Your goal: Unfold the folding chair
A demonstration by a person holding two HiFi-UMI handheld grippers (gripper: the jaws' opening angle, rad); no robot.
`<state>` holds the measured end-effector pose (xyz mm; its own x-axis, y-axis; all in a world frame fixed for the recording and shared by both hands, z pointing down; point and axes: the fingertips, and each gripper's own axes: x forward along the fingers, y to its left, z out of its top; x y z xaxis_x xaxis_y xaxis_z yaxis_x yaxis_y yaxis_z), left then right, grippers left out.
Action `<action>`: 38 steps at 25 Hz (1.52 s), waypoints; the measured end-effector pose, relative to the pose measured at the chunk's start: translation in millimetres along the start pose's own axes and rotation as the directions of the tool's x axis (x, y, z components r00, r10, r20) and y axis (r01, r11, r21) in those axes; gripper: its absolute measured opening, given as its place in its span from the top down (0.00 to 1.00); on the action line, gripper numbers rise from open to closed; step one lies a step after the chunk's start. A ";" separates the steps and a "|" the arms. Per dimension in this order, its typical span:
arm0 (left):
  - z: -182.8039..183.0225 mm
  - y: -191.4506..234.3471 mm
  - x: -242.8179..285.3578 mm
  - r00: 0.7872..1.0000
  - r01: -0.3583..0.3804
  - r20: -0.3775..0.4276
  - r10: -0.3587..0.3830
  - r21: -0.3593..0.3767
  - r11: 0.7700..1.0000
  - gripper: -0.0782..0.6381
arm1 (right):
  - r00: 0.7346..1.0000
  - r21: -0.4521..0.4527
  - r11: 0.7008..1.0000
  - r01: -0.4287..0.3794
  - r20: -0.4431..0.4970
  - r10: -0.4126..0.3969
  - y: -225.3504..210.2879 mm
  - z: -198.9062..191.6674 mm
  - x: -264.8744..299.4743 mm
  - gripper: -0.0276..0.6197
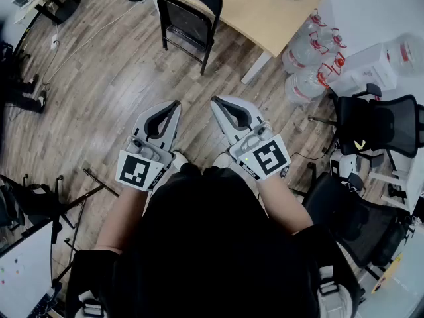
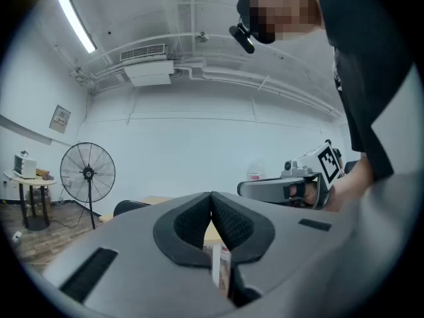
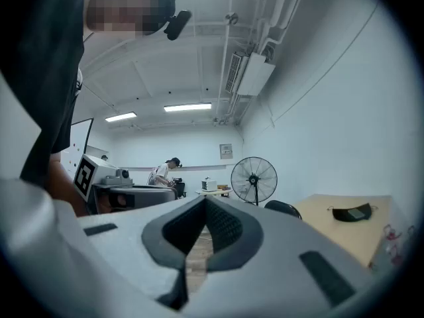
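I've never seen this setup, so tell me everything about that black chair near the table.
The black chair looks like metal tubing with a curved backrest and dark seat. It stands on the wooden floor beside the light wooden table, apparently already opened. Nothing touches it; the left gripper and right gripper are short of it.

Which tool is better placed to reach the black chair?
Right, marginally: the right tool lies nearer the closest leg of the folding chair than the left tool. Both are shut and empty.
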<state>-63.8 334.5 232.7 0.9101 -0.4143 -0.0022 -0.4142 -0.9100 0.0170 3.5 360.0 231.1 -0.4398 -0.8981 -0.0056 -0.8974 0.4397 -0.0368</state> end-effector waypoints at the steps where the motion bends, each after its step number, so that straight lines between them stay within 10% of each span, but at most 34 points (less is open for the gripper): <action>1: -0.3 0.8 -1.7 1.000 0.003 -0.003 -0.003 -0.005 1.000 0.90 | 1.000 0.007 1.000 0.010 -0.003 -0.010 0.3 -0.6 0.2 0.96; 38: -18.9 -63.6 40.9 0.998 -0.042 -0.038 0.041 -0.012 0.999 0.90 | 0.999 -0.005 1.000 0.003 -0.036 -0.003 -37.6 -13.9 -66.4 0.90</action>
<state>-0.1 375.7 250.4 0.8920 -0.4505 0.0366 -0.4516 -0.8918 0.0293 65.9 403.3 246.8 -0.4380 -0.8985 0.0300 -0.8988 0.4371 -0.0322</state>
